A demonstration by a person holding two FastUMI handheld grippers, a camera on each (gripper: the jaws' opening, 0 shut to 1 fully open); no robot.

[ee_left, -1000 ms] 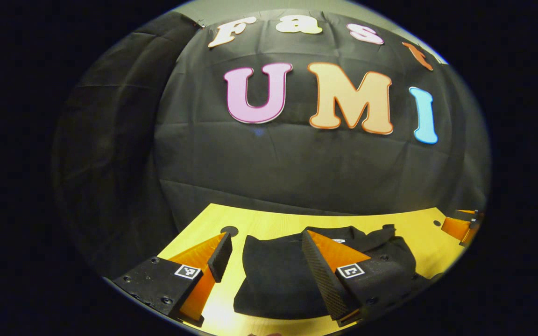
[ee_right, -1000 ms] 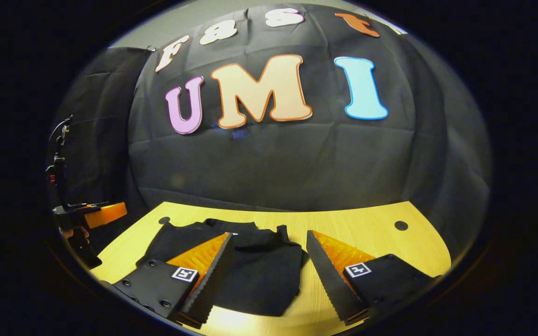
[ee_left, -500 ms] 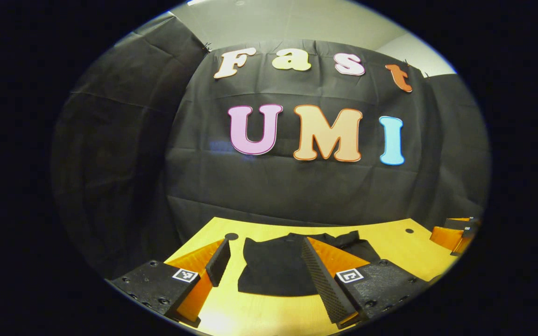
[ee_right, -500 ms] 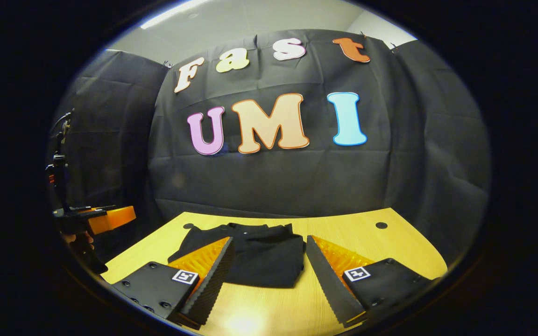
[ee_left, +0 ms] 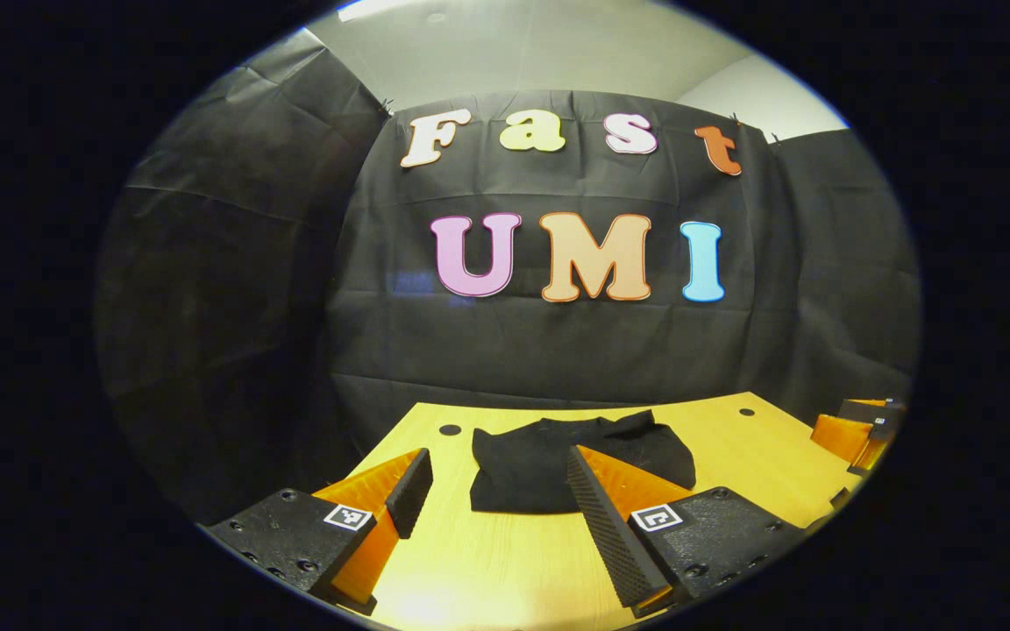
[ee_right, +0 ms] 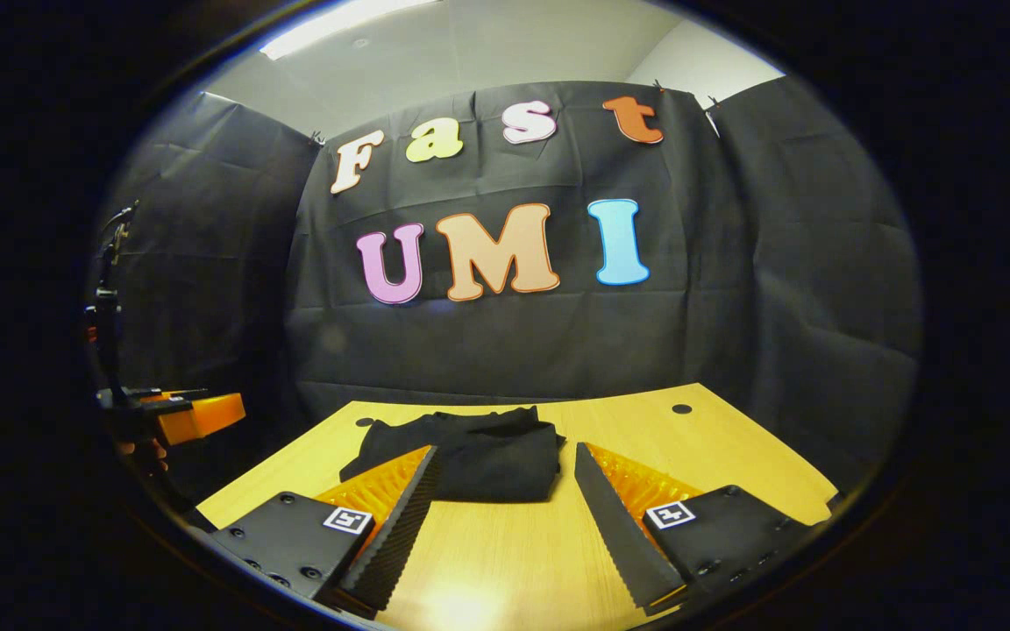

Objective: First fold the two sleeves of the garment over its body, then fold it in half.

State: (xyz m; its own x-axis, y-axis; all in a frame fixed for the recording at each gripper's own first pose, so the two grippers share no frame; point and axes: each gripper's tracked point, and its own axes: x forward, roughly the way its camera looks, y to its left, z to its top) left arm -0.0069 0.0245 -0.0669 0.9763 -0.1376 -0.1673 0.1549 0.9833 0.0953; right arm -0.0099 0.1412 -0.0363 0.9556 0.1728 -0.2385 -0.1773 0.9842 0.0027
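A black garment lies folded into a compact bundle on the yellow wooden table. In the right gripper view the garment sits toward the table's far left part. My left gripper is open, held back from the garment with nothing between its fingers. My right gripper is open too and stays short of the cloth. The right gripper appears at the right edge of the left gripper view. At the left edge of the right gripper view the left gripper shows with a hand on it.
The table has small round holes near its far corners. Black cloth walls close the booth behind and on both sides. Bare tabletop lies between the garment and the near edge.
Both grippers have pulled back and up from the garment, which now looks smaller and farther away. The garment itself lies as it did, folded.
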